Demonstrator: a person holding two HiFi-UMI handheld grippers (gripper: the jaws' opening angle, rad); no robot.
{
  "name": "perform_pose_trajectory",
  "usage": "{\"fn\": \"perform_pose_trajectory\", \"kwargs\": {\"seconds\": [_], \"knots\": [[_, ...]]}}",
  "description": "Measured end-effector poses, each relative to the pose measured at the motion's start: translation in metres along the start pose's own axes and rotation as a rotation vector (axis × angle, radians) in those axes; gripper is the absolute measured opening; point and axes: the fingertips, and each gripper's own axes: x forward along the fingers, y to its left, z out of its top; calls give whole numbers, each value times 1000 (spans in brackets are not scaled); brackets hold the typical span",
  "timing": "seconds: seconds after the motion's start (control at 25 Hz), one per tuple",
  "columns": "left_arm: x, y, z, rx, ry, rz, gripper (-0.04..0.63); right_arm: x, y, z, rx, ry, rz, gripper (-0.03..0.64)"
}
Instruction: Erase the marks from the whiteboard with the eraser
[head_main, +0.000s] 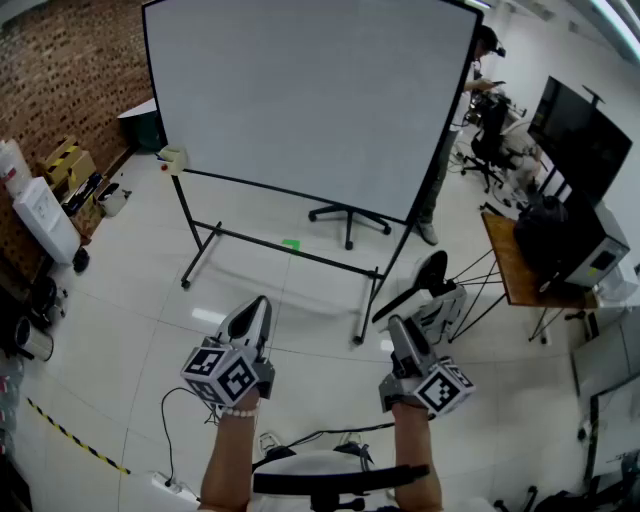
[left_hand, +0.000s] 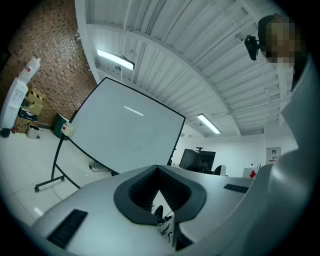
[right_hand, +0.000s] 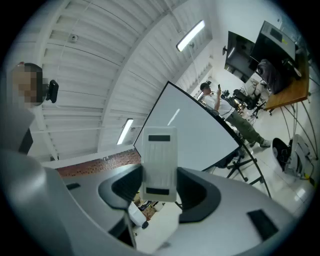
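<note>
Findings: the right gripper (right_hand: 159, 171) has its jaws clenched on the eraser (right_hand: 159, 161), a pale flat block that stands up between the pads and projects beyond the tips. The left gripper (left_hand: 157, 169) has its jaws pressed together with nothing between them. The whiteboard (head_main: 310, 100) stands on its stand (head_main: 200, 245) well ahead of both sets of jaws, with no contact.

Recommendation for the step in hand (the approach, in my judgement): carry the right jaws forward and up until the eraser's broad face meets the board flat, not on an edge, since a tilted block would likely skip and leave streaks. The stand looks free to roll, so press lightly. Steadying the board's edge with the left jaws may help. Wipe in overlapping passes.

Not established: no marks can be made out on the board in any view. The bright streak ahead of each set of jaws looks like a reflected ceiling light. Which face of the eraser does the wiping cannot be told. In the head view the eraser is hidden by the right gripper's body, the board's top edge is cut off, and a person (head_main: 432, 200) beyond the board is partly screened by it
</note>
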Motion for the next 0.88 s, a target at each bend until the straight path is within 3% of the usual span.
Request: {"fn": "perform_pose_trajectory", "kwargs": {"seconds": [0.32,0.64,0.88], "knots": [[5,31,18,0,1,-37,-11,31,19,-7,-28,-31,4,247],[1,35,41,34,50,-165,-11,52,48,-32,-19,-62,-38,247],[-5,58,50,46,94,-203,-12,67,64,-55,-33,-77,-73,245]]}}
